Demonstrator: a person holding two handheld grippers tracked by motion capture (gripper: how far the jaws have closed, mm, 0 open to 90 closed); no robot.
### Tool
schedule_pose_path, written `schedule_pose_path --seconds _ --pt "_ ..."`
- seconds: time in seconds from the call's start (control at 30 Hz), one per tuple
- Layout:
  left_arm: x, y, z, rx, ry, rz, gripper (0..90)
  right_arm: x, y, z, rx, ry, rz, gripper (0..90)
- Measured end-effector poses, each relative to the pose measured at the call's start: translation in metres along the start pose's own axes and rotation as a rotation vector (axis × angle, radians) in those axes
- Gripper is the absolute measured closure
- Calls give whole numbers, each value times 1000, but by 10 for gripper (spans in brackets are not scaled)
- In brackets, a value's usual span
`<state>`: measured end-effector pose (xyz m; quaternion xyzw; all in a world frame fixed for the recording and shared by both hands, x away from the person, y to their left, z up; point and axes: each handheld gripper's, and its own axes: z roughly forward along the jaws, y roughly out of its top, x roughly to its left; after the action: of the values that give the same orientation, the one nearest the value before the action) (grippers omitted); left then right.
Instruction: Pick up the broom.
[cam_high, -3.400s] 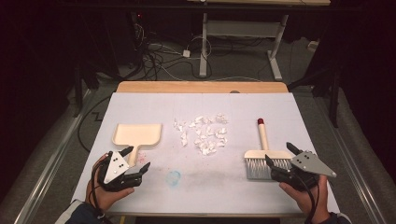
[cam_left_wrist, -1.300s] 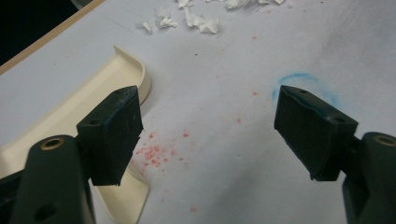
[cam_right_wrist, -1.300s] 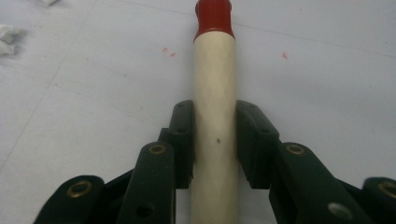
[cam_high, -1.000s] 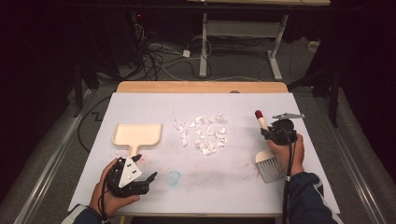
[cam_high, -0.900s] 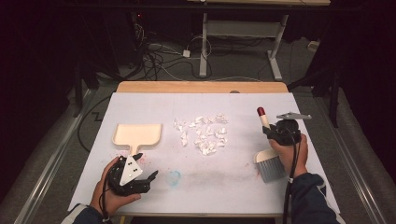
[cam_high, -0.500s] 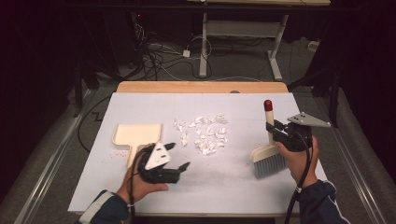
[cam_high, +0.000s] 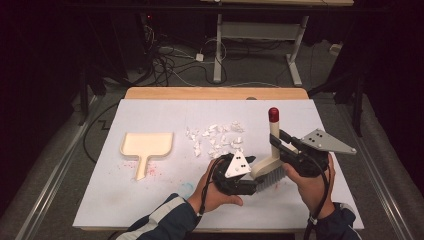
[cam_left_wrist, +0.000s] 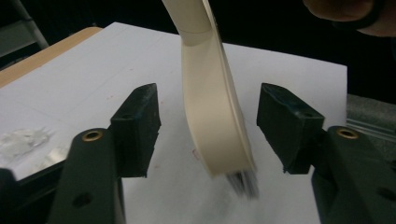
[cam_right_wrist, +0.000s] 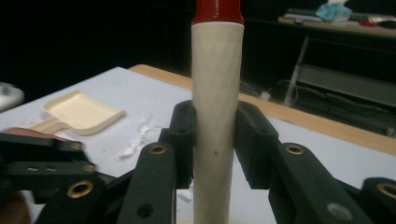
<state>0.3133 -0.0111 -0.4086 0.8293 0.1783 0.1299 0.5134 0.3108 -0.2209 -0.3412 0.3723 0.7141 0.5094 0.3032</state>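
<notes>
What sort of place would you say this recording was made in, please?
Probably a lab or workshop test bench: a table covered in white sheet, loose cables on the floor, and a metal-framed desk behind, all in dim surroundings.

Cream brush (cam_high: 270, 159), red-capped handle

Brush (cam_left_wrist: 215, 116) bristles blurred (handle top cropped)

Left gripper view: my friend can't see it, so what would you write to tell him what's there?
A cream brush head hangs tilted between the left gripper's two black jaws, which have just been closing but do not touch it. Dark bristles show at its lower end, above a white table.
</notes>
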Motion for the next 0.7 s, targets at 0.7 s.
schedule_pose_path --seconds 0.7 --pt "11 -7 -6 32 -42 41 632 33 9 -14 -52 80 -57 700"
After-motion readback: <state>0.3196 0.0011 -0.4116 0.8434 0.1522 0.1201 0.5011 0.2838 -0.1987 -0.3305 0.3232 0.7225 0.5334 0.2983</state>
